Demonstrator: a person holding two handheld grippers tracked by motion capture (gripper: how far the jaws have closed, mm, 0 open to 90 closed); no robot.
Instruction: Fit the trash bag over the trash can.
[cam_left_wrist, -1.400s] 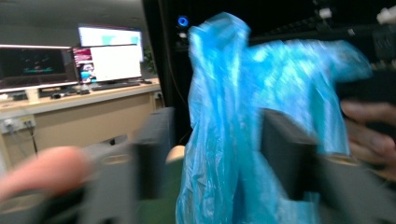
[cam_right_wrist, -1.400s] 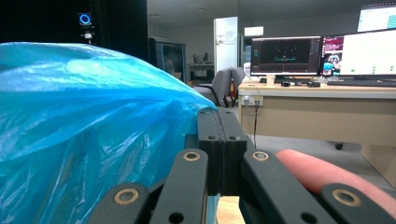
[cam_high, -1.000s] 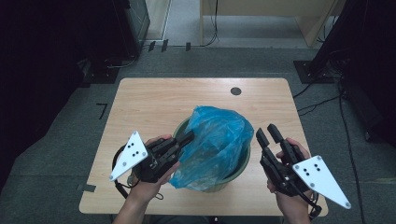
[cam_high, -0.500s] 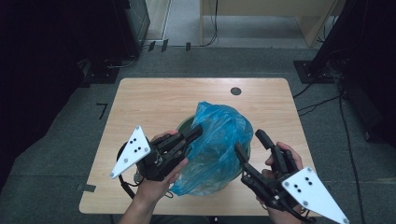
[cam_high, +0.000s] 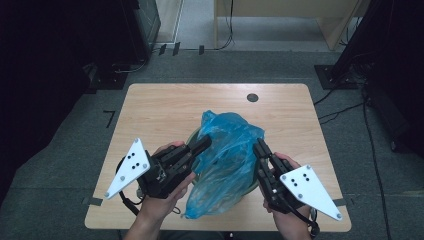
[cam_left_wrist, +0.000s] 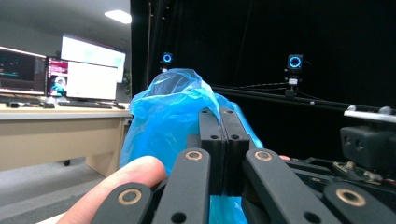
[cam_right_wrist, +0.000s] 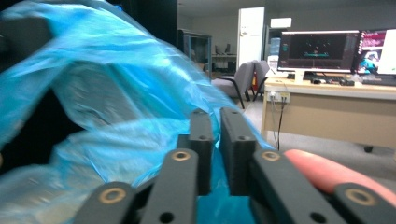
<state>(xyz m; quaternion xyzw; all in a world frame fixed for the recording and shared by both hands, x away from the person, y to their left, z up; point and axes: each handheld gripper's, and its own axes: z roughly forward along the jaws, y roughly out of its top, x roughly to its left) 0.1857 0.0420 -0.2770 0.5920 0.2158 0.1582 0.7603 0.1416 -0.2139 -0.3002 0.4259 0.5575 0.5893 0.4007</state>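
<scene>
Now the blue plastic bag (cam_high: 226, 160), thin, soft and slippery, drapes the bowl (cam_high: 196, 136) near the bench's (cam_high: 165, 107) front edge; left claw (cam_high: 204, 144) pinches its film, right claw (cam_high: 260, 150) is nearly shut beside it. Best grip: bunched rim.

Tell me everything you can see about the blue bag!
The blue bag is thin, see-through, crinkly plastic. It sits in a round green bin at the table's near edge, puffed up and spilling over the front rim. The left gripper pinches its left side with closed jaws. The right gripper presses against its right side, jaws nearly closed.
</scene>
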